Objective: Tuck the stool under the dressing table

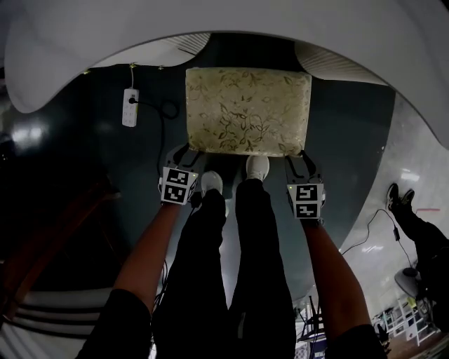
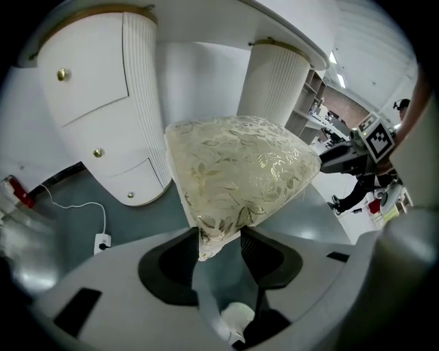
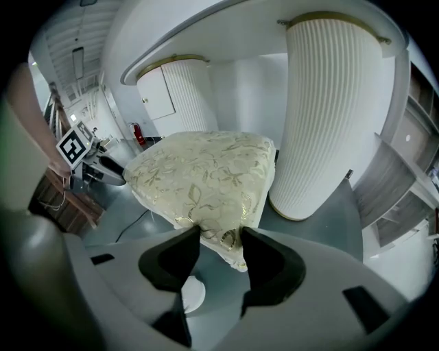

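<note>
The stool (image 1: 248,111) has a cream cushion with a gold leaf print and stands on the dark floor, its far edge at the white dressing table (image 1: 210,21). My left gripper (image 1: 188,151) is at the cushion's near left corner and my right gripper (image 1: 302,156) at its near right corner. In the left gripper view the corner of the stool (image 2: 240,171) fills the gap between the jaws of the left gripper (image 2: 219,233). The right gripper view shows the same: the corner of the stool (image 3: 206,171) sits pinched in the right gripper (image 3: 221,233). The stool's legs are hidden.
White fluted pedestals (image 2: 274,82) (image 3: 329,110) flank the knee space. A power strip (image 1: 130,107) with a cable lies on the floor left of the stool. My shoes (image 1: 257,167) are just behind it. Another person's legs (image 1: 414,217) are at the right.
</note>
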Available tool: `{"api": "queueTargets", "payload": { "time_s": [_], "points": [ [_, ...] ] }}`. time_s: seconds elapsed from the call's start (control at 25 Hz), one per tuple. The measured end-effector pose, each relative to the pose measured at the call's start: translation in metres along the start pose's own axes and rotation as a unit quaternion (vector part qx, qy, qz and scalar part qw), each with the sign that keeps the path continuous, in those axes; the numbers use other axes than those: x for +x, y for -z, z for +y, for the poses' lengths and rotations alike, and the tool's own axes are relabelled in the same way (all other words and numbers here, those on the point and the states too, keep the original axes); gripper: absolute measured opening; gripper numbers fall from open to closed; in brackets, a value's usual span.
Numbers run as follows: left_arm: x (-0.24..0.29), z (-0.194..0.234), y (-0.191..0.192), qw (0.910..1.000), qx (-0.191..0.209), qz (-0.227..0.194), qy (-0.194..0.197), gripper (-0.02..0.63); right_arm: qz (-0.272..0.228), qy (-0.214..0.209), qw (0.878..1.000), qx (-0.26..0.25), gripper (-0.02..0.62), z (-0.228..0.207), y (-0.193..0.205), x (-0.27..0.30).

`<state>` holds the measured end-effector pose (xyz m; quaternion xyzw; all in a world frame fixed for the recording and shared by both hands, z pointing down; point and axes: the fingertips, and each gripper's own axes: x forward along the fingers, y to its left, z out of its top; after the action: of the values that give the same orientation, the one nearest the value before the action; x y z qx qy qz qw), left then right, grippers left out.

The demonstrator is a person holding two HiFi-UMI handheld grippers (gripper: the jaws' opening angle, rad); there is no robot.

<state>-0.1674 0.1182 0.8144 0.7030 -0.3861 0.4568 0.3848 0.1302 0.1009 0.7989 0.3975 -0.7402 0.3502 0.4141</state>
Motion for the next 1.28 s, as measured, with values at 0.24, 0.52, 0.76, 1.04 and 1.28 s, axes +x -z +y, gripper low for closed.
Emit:
{"api": "queueTargets", "payload": {
  "time_s": [0.24, 0.52, 0.76, 1.04, 1.28],
  "points": [
    [0.003, 0.001, -0.004, 0.9999, 0.016, -0.003, 0.001, 0.201, -0.011, -0.004, 1.000, -0.015, 0.204, -0.001, -0.002, 0.001],
    [0.000, 0.002, 0.006, 0.9987, -0.003, -0.037, -0.036, 0.198, -0.035, 0.005, 0.999, -0.010, 0.204, 0.010, 0.013, -0.002],
    [0.007, -0.001, 0.027, 0.9898, 0.055, -0.122, -0.049, 0.197, -0.113, 0.061, 0.991, -0.027, 0.204, 0.029, 0.046, -0.006],
    [0.008, 0.004, 0.006, 0.9895, 0.060, -0.123, -0.046, 0.198, -0.115, 0.062, 0.991, -0.029, 0.204, 0.016, 0.026, -0.002],
    [0.013, 0.014, -0.015, 0.9874, 0.061, -0.135, -0.056, 0.196, -0.121, 0.064, 0.991, -0.002, 0.204, 0.008, 0.010, 0.005]
  ]
}}
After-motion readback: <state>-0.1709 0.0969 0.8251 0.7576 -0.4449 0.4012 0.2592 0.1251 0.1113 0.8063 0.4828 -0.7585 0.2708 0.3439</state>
